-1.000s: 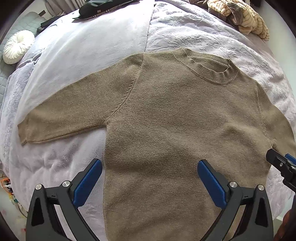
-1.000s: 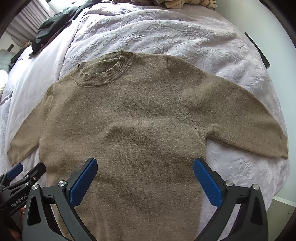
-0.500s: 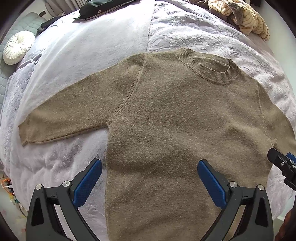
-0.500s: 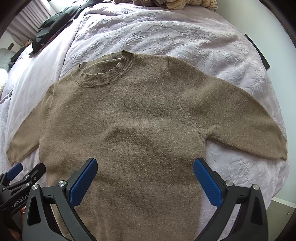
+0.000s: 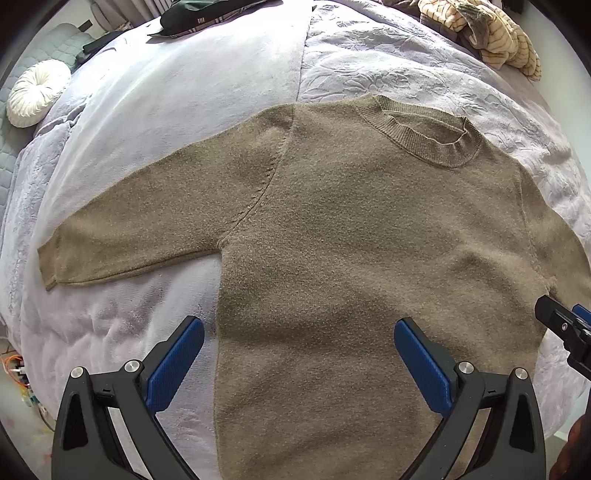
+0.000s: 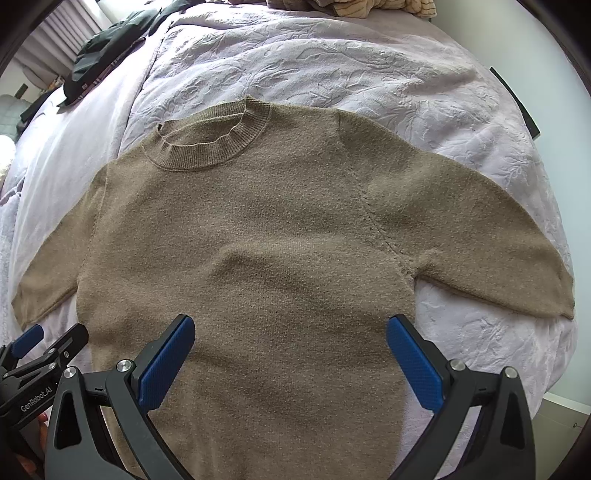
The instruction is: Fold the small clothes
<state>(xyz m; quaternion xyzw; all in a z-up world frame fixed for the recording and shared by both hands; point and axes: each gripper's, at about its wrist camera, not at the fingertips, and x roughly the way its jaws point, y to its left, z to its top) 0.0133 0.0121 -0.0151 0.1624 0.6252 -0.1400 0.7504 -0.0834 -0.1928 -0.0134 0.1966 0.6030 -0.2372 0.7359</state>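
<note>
Sweater point(image 5: 351, 258): brown fuzzy knit with a ribbed round collar point(image 5: 424, 140). It lies flat, front up, on the bed point(image 5: 184, 92), both sleeves spread outward, hem toward the viewer. Laid open this way, it is likely ready for a first fold; none is made yet.

Left tool point(image 5: 299, 354): black frame, blue textured pads. Its fingers stand wide apart and empty, over the sweater's lower left edge, one pad above the bedcover and one above the knit.

Right tool point(image 6: 291, 350): same build, fingers wide apart and empty, over the sweater's lower right part. Placement suggests both are set to take the hem or sides.

Bed: pale lilac cover, smooth plush left of the sweater, leaf-embossed behind its collar.

Round cushion point(image 5: 37, 92): white, pleated, far left of the sweater.

Dark garment point(image 5: 207, 14) and striped tan clothes point(image 5: 491, 33): heaped beyond the collar.
</note>
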